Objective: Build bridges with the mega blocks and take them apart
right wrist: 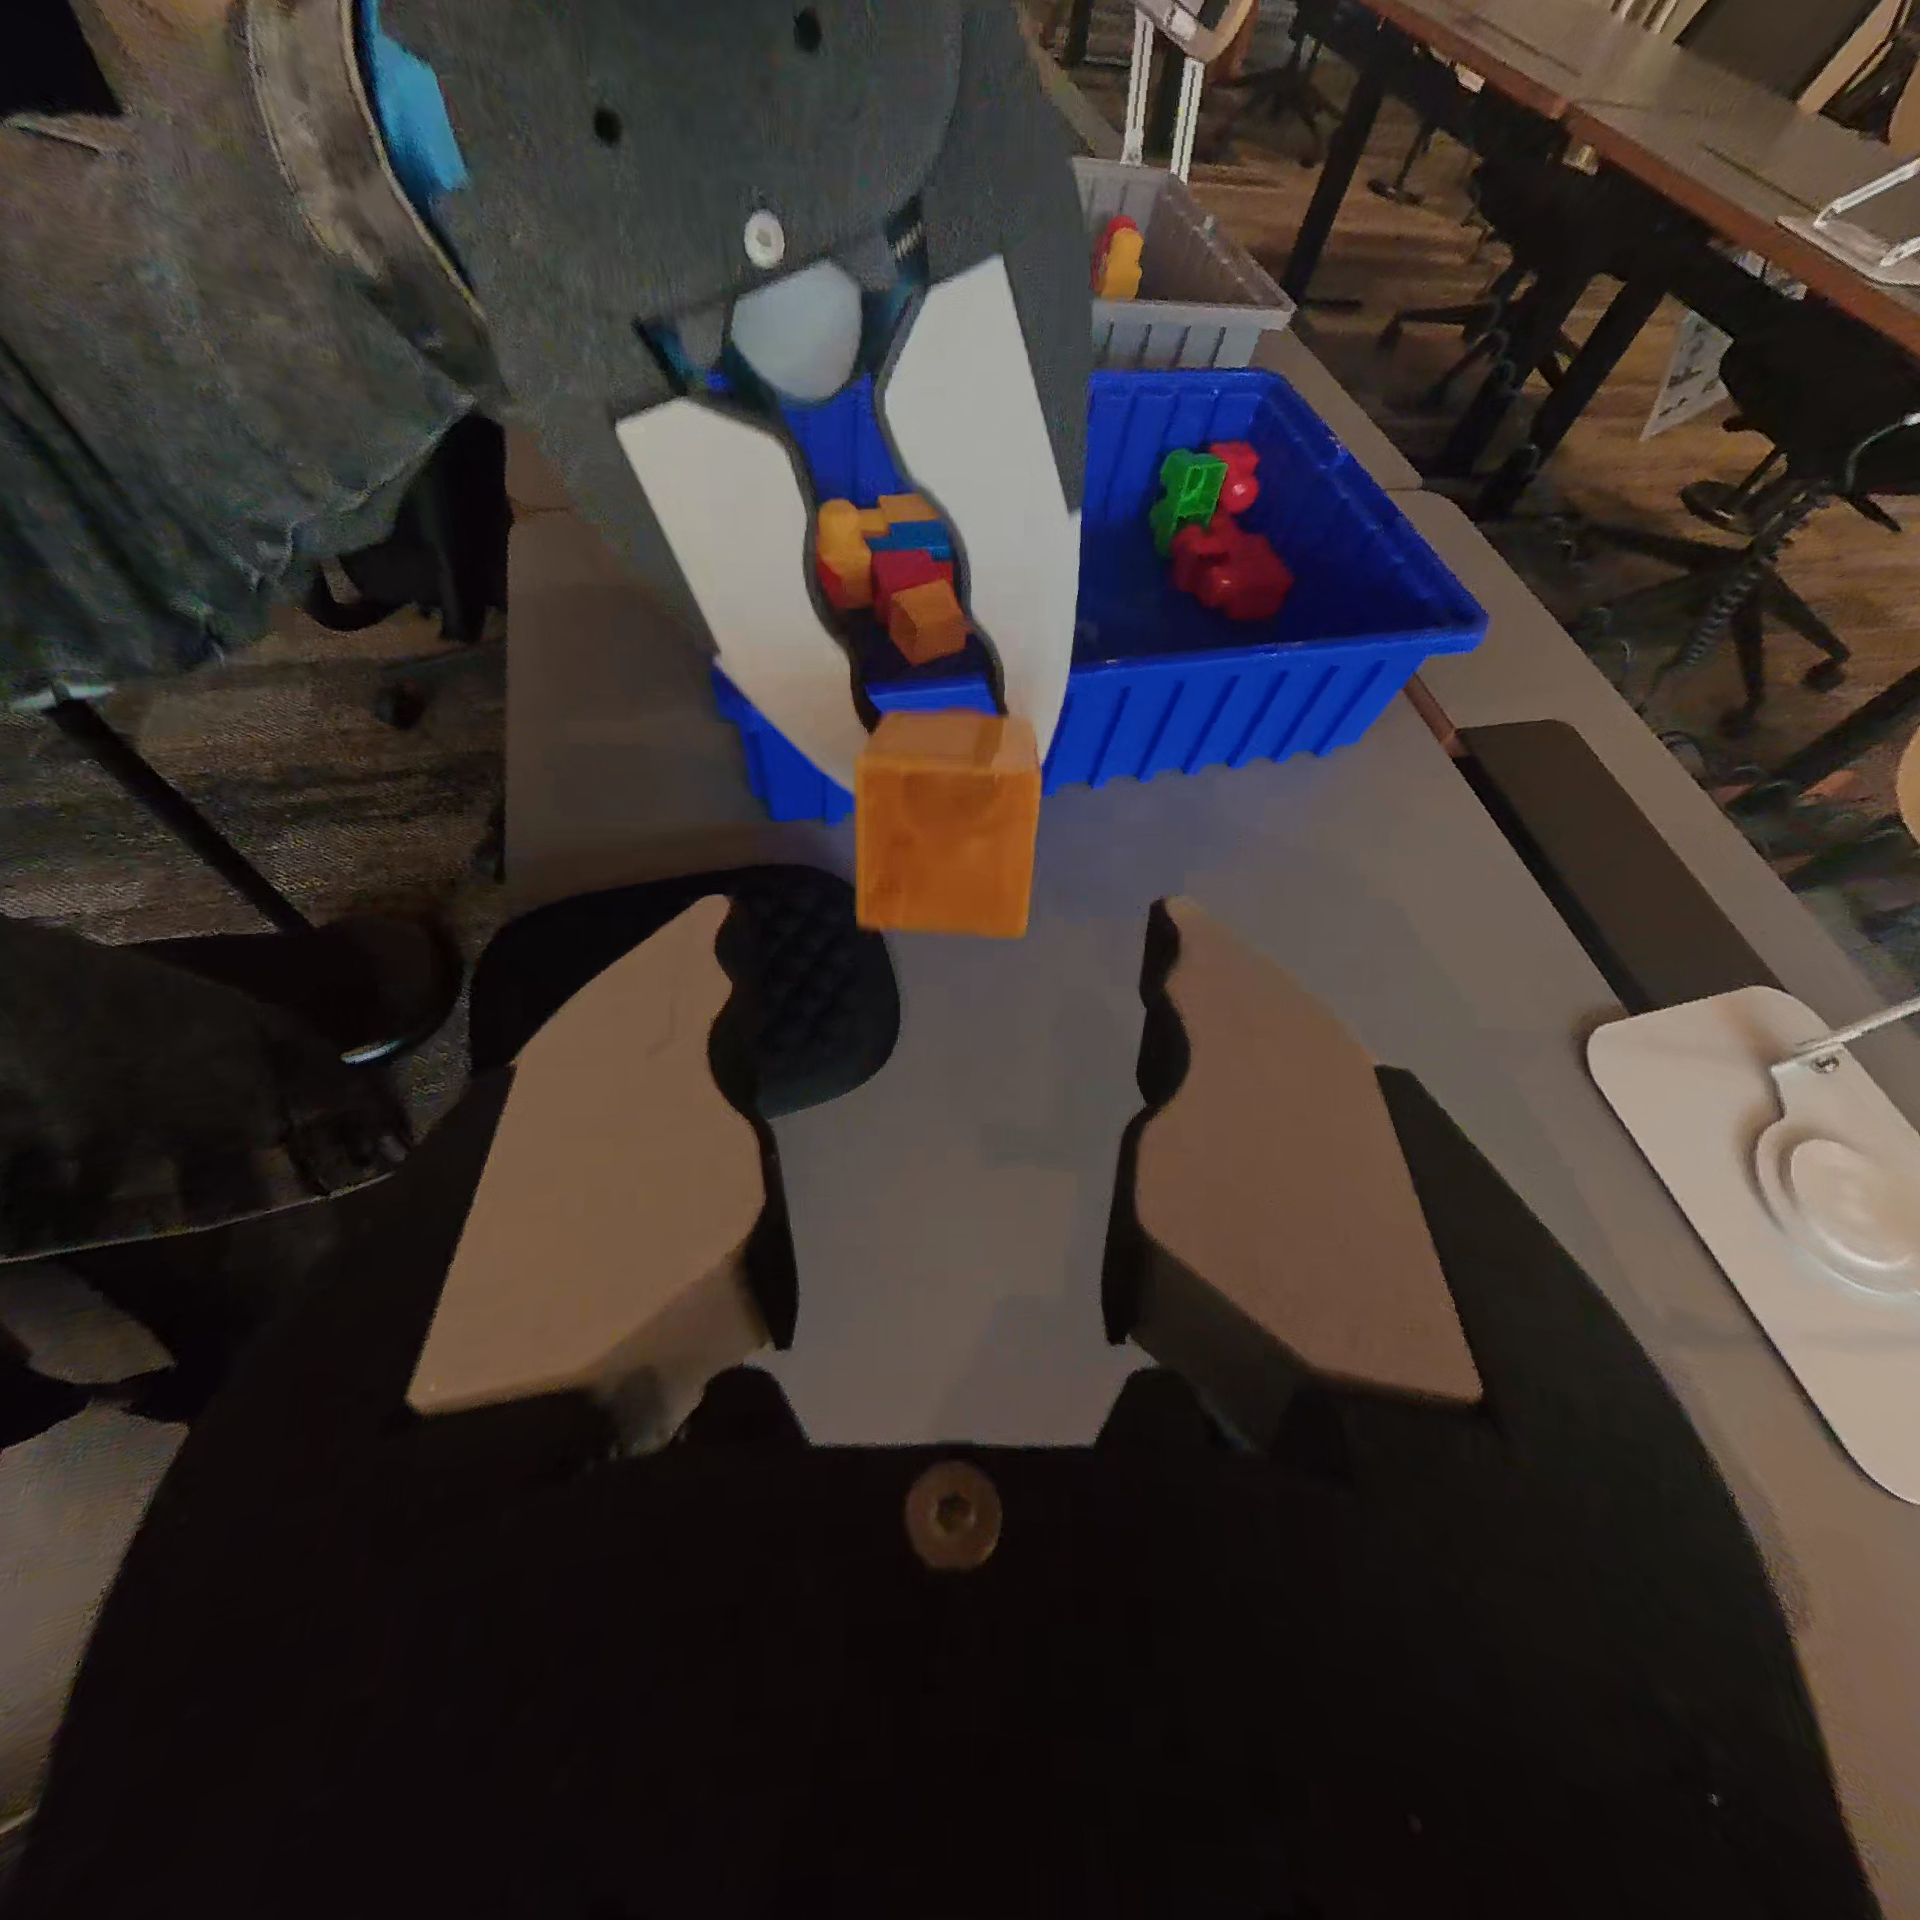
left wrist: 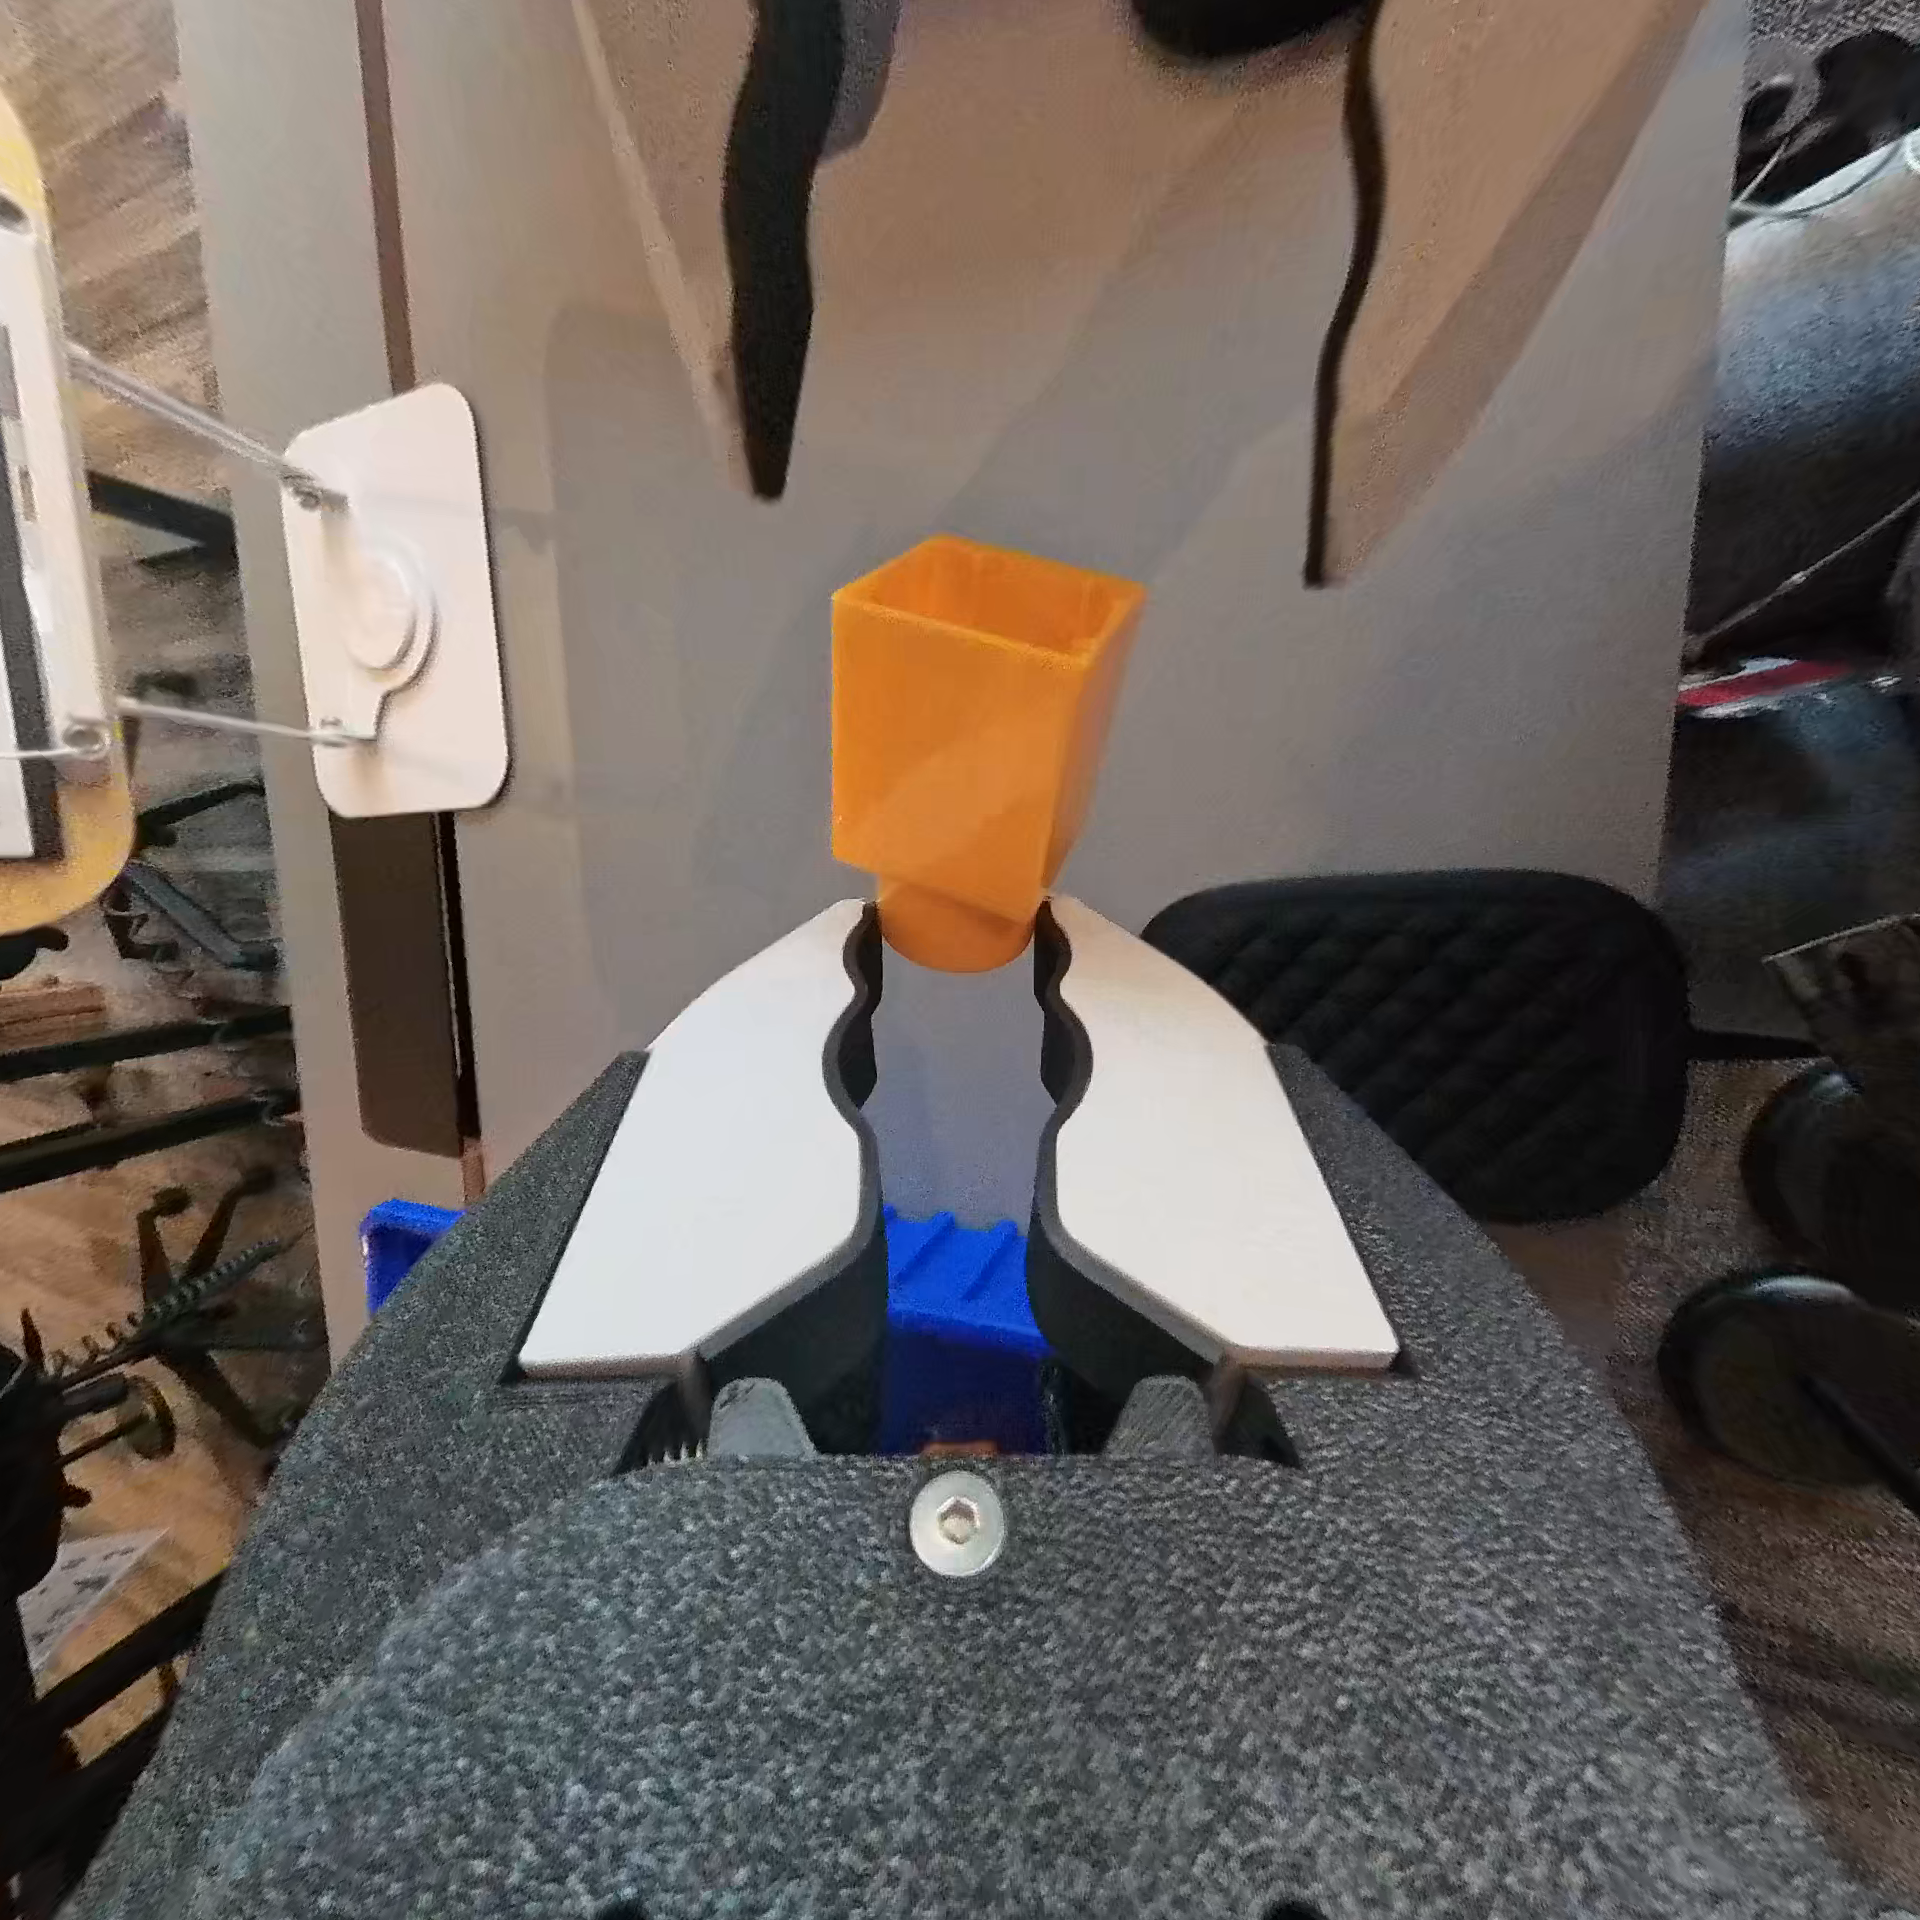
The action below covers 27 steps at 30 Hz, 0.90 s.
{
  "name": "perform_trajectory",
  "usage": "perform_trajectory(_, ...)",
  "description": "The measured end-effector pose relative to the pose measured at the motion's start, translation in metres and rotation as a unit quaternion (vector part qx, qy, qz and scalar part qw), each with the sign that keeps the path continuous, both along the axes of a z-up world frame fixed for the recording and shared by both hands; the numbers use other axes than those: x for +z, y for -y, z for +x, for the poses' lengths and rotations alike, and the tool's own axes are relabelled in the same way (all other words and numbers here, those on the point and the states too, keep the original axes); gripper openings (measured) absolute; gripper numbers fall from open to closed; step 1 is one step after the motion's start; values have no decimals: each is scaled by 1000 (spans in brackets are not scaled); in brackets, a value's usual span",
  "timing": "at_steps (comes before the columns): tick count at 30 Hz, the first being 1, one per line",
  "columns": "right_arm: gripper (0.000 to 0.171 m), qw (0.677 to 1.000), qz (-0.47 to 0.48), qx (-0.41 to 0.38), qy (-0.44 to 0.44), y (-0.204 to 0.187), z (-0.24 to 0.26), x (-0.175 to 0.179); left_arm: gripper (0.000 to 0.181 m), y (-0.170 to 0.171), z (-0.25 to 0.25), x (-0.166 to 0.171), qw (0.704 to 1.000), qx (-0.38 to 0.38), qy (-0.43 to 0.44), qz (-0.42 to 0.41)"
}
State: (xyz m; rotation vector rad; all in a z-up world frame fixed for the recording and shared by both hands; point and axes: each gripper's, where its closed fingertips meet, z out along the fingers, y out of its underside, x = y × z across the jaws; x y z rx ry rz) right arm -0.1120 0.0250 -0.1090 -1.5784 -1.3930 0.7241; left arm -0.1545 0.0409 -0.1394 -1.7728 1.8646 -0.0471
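My left gripper (left wrist: 958, 925) is shut on the round stud of an orange block (left wrist: 977, 727), holding it in the air with its hollow underside facing away. In the right wrist view the same left gripper (right wrist: 935, 717) hangs over the blue bin's near edge with the orange block (right wrist: 945, 831) at its tips. My right gripper (right wrist: 940, 935) is open and empty, facing the block from just below it. It shows at the top of the left wrist view (left wrist: 1049, 530). The blue bin (right wrist: 1247, 717) holds red, green, yellow, blue and orange blocks (right wrist: 1216, 540).
A grey table (right wrist: 1299, 935) carries the bin. A grey bin (right wrist: 1184, 301) with a yellow and red block stands behind it. A white stand base (right wrist: 1766, 1174) lies at the right edge. A black chair (right wrist: 800, 987) sits below left; more tables and chairs stand beyond. Left tips to right tips: about 6 cm.
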Motion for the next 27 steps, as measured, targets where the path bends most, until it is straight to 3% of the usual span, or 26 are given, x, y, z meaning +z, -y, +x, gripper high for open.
perform_trajectory(11,59,999,-7,15,31,2,6,-21,28,5,31,-14,1000,-2,-6,-17)
perform_trajectory(15,38,1000,2,13,28,-3,10,-23,28,2,34,-15,1000,0,-6,-18)
perform_trajectory(19,36,1000,14,15,9,-6,14,-21,28,-3,40,-13,1000,-3,9,1)
perform_trajectory(22,35,999,20,16,-20,-9,20,-15,29,-7,46,-6,998,5,54,16)
perform_trajectory(27,35,993,-4,37,-114,-6,34,8,63,-11,54,8,977,44,208,-1)
